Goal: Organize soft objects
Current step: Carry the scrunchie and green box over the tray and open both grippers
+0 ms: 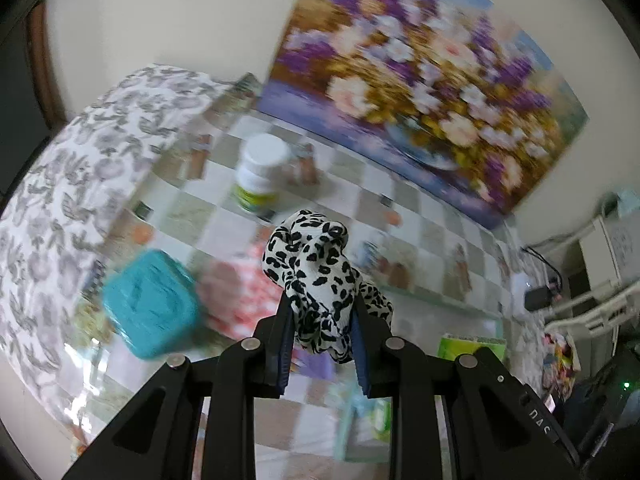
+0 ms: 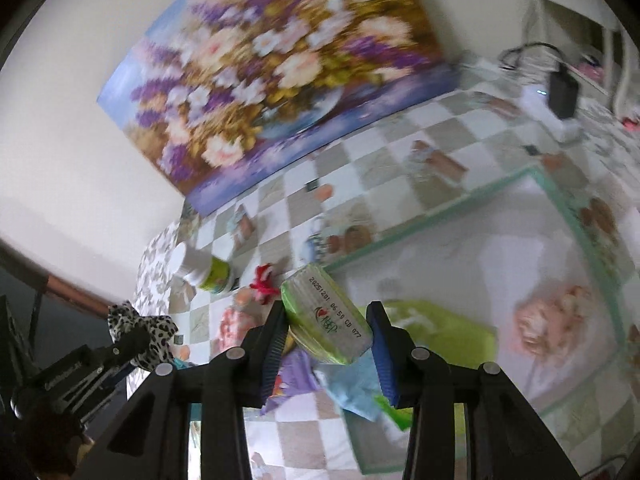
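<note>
Leopard-print black-and-white fabric scrunchie (image 1: 320,276) is pinched between the two fingers of the left gripper (image 1: 322,312), jaws narrowed right down on it, with most of the bunched cloth poking out past the fingertips, up off the table. The right wrist view catches the same scrunchie from the side, sticking out of that gripper's tip at far left.

Over on the other side, the right gripper (image 2: 328,316) has a soft green-and-white plastic pack with a printed date code (image 2: 324,316) squeezed between its blue-padded fingers (image 2: 382,344), tilted and lifted clear of the surface. Just under those fingers there's a light blue crumpled cloth (image 2: 352,388), a purple one (image 2: 298,372) and a lime green flat piece (image 2: 444,332) lying on the checked tablecloth (image 2: 400,140).

Beyond the left fingertips, a white plastic bottle with a green label (image 1: 260,172) stands on the table. Left of those fingers sits a teal square box (image 1: 152,304), pretty blurred, and between it and the fingers is a pink-and-white patterned soft thing (image 1: 236,296), can't tell exactly what. Ahead of the right fingers a small red fabric item (image 2: 262,280) lies near that bottle. A big flower painting (image 1: 420,76) leans on the wall at the back, and a grey floral cloth (image 1: 80,184) covers the far left.
</note>
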The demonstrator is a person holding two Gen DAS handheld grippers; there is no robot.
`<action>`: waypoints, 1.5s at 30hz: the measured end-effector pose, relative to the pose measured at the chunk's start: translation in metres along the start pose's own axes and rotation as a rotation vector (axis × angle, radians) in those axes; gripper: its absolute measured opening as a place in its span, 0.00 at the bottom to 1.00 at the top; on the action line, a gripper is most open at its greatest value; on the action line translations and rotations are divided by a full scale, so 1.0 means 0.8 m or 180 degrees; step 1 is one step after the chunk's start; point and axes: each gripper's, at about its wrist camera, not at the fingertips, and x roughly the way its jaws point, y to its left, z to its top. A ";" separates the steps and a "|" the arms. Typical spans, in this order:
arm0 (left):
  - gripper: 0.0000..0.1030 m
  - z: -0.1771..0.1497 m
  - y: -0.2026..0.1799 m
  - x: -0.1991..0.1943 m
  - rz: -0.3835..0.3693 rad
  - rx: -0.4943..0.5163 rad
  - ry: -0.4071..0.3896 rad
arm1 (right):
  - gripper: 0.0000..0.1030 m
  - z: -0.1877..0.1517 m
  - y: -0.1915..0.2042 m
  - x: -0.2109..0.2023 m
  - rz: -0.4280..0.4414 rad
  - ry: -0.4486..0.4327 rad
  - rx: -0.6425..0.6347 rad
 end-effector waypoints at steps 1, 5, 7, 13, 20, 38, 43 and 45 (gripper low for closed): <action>0.26 -0.007 -0.010 0.003 -0.0030 0.0036 0.0019 | 0.41 0.000 -0.010 -0.005 -0.0020 -0.0025 0.0056; 0.26 -0.036 -0.051 0.030 -0.0106 0.0264 0.0160 | 0.41 0.003 -0.050 -0.019 -0.0153 -0.0126 0.0261; 0.26 -0.050 -0.068 0.049 -0.0133 0.0403 0.0274 | 0.41 0.007 -0.067 -0.023 -0.0231 -0.0162 0.0342; 0.26 -0.075 -0.090 0.085 -0.0138 0.0630 0.0515 | 0.41 0.016 -0.119 -0.025 -0.0481 -0.0192 0.0648; 0.26 -0.078 -0.096 0.098 -0.0171 0.0708 0.0510 | 0.41 0.019 -0.157 -0.016 -0.0657 -0.0137 0.0865; 0.27 -0.103 -0.139 0.132 -0.0146 0.1133 0.0517 | 0.42 0.013 -0.153 0.019 -0.0879 0.0138 0.0708; 0.35 -0.112 -0.145 0.143 -0.0115 0.1208 0.0626 | 0.45 0.010 -0.153 0.028 -0.0988 0.0257 0.0694; 0.39 -0.113 -0.147 0.143 -0.0106 0.1230 0.0632 | 0.47 0.009 -0.153 0.029 -0.1011 0.0272 0.0693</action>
